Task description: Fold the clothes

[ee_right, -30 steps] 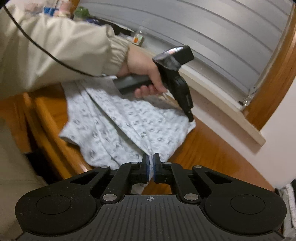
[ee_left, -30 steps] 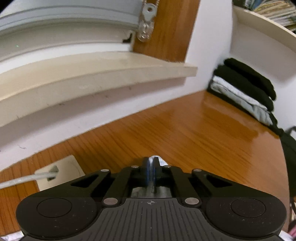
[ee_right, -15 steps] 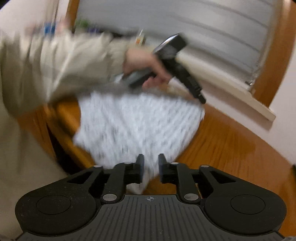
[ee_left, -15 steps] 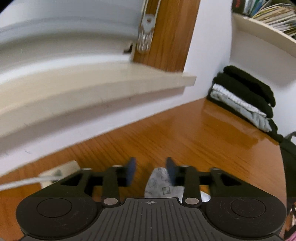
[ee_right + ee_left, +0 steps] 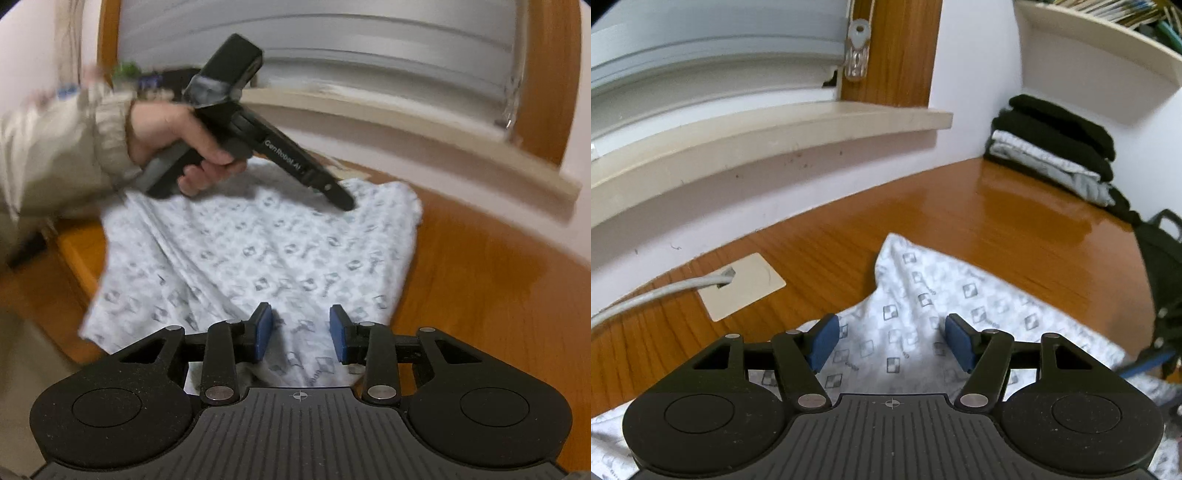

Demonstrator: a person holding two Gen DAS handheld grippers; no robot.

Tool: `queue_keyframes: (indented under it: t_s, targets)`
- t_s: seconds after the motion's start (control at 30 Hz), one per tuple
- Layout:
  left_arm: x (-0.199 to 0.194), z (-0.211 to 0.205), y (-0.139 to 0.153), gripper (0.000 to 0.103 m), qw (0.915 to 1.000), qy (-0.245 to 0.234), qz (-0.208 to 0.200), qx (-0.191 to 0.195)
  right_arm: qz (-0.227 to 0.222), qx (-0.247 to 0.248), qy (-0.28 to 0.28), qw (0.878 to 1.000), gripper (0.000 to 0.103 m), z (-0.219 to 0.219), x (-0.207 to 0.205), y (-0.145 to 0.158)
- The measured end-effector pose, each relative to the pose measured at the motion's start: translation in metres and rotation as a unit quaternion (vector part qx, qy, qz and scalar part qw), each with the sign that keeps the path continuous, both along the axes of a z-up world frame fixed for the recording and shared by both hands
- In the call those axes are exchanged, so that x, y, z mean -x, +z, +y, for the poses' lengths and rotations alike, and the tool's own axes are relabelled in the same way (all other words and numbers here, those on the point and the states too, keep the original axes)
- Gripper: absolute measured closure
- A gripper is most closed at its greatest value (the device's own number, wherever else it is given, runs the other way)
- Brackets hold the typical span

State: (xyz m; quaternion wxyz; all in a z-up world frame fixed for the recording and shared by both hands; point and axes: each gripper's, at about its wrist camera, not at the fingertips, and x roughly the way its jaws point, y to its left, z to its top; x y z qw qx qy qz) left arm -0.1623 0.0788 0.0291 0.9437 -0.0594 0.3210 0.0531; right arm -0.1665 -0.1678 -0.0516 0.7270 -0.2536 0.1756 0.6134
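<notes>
Here the left gripper tilts down over the patterned cloth, its jaws just spreading, gripping nothing. The right gripper too has just been opening above the cloth, which lies flat on the wooden table.

Left gripper, right gripper: jaws just opened, empty
</notes>
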Motion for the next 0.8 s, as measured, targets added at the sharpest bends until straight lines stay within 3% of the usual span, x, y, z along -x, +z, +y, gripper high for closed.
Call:
queue_keyframes:
  t_s: [0.07,0.17,0.4,0.5,0.6,0.8]
  targets:
    - [-0.015,-0.005,-0.003,0.035,0.9999,0.004,0.003,-0.014,-0.05,0.01,-0.018,0.999,0.069,-0.002,-0.003,0.002]
    - [-0.046,-0.012,-0.006,0.033,0.9995,0.019,0.009,-0.025,-0.048,0.012,-0.04,0.998,0.069,-0.011,-0.031,0.009]
    - [-0.146,-0.021,-0.007,0.029,0.9976,0.07,-0.001,0.005,-0.088,0.015,-0.122,0.988,0.069,-0.025,-0.111,0.019]
    - [-0.169,-0.024,-0.001,0.029,0.9955,0.091,-0.009,0.023,-0.1,0.011,-0.158,0.982,0.068,-0.033,-0.142,0.019]
    - [-0.169,-0.027,0.009,0.027,0.9961,0.078,-0.03,0.025,-0.065,-0.018,-0.178,0.982,0.068,-0.069,-0.15,0.026]
    - [-0.126,-0.003,0.019,0.025,0.9947,0.092,-0.033,0.031,0.022,-0.067,-0.14,0.988,0.068,-0.113,-0.152,0.034]
